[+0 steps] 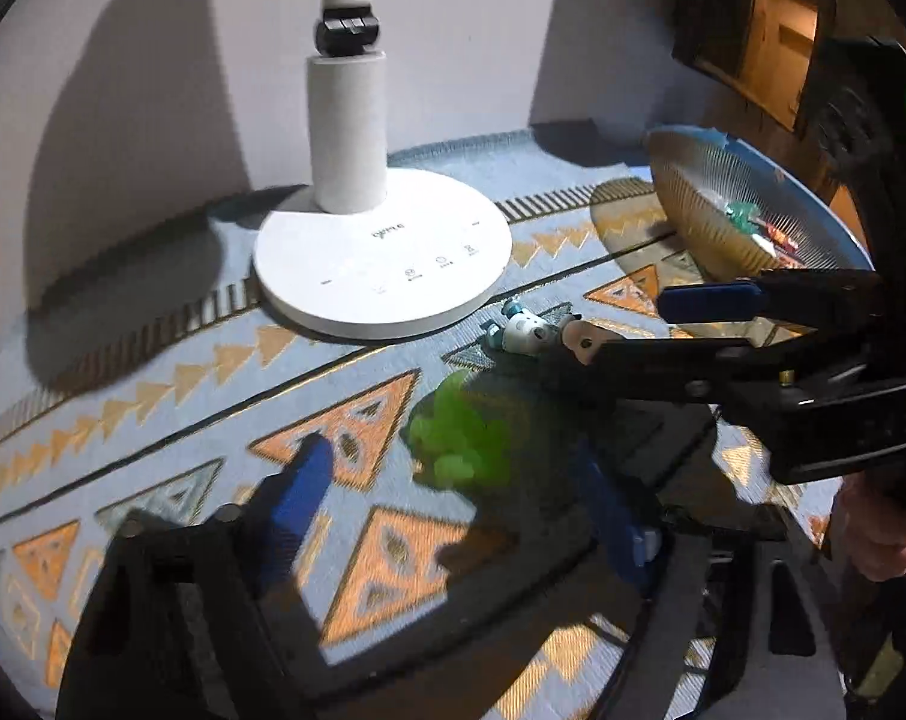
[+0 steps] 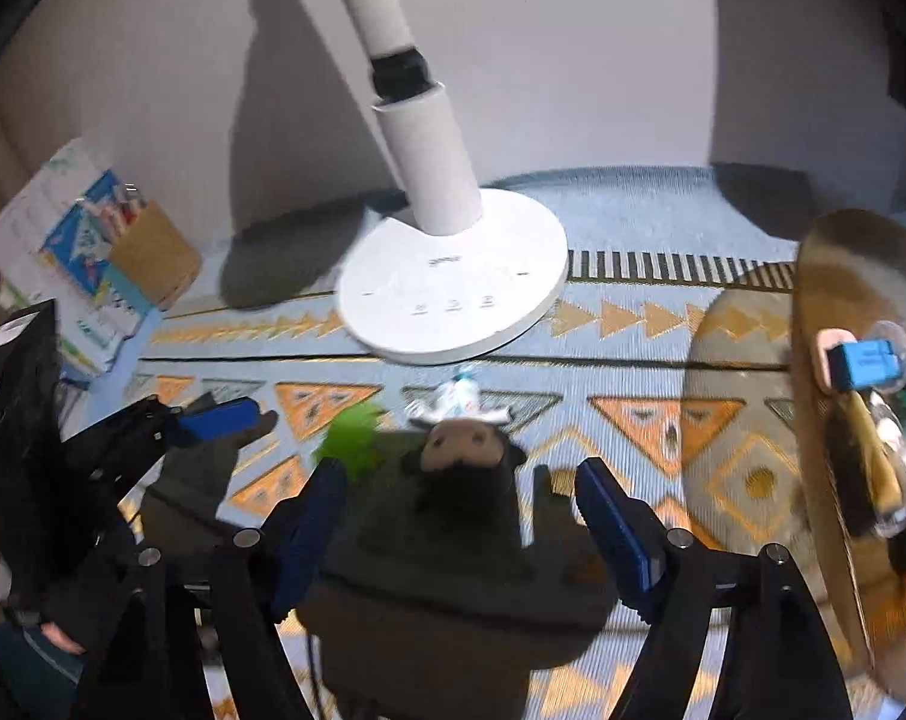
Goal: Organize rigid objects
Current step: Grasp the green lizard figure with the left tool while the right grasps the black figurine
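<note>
Home: desk lamp [image 1: 381, 252], patterned tablecloth [image 1: 153, 420] (toys about).

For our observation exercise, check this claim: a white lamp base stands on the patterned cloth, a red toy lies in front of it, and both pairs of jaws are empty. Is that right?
Not quite: the toy is green, not red. The left wrist view shows the green toy lying in front of the white lamp base on the patterned cloth. The rest holds: the left gripper and right gripper both have empty jaws.
</note>
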Demonstrator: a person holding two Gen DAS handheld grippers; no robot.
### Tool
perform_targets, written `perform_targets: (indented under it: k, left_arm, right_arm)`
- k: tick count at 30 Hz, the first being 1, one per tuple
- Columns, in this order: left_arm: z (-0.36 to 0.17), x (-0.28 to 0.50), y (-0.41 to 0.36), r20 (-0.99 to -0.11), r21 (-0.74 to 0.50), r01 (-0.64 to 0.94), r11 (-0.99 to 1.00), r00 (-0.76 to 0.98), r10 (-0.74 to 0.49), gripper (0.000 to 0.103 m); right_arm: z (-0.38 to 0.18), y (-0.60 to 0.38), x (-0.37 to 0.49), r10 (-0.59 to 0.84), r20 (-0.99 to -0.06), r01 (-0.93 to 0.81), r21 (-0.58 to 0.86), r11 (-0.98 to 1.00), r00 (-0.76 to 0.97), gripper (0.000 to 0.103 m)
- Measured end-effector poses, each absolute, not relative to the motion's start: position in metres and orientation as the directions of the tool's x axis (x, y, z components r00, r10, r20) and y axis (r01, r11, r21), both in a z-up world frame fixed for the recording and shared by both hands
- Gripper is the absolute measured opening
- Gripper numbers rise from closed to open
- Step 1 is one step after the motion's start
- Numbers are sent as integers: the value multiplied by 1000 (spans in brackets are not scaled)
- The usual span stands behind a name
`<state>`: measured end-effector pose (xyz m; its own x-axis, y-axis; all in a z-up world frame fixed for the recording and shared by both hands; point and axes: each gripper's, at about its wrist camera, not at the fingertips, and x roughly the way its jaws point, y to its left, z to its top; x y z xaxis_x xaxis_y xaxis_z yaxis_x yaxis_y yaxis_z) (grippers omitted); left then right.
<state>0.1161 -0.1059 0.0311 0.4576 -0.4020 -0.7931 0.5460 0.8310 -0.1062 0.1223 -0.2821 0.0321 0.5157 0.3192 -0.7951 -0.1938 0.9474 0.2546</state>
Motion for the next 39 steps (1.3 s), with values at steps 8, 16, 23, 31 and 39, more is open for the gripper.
perform_targets:
  k: [8,16,23,31,39]
  left_arm:
    - [17,130,-109,-803,-133,523,842,441,-401,55]
    - [19,125,-118,-799,-79,528,845,473,-370,37]
    - [22,113,-116,-796,-64,511,857,492,-353,37]
    - [32,78,-116,-798,-22,494,869,516,-313,37]
    - [45,40,-118,-781,1,498,867,542,-311,37]
  right_arm:
    - [4,-278,150,326,-819,-174,276,945,473,70]
    - [4,-265,147,336,-812,-213,265,941,477,49]
    - [5,-272,135,356,-812,-208,291,934,463,45]
    - [6,-279,100,375,-808,-223,304,926,455,45]
    - [10,-286,36,386,-795,-237,308,921,468,45]
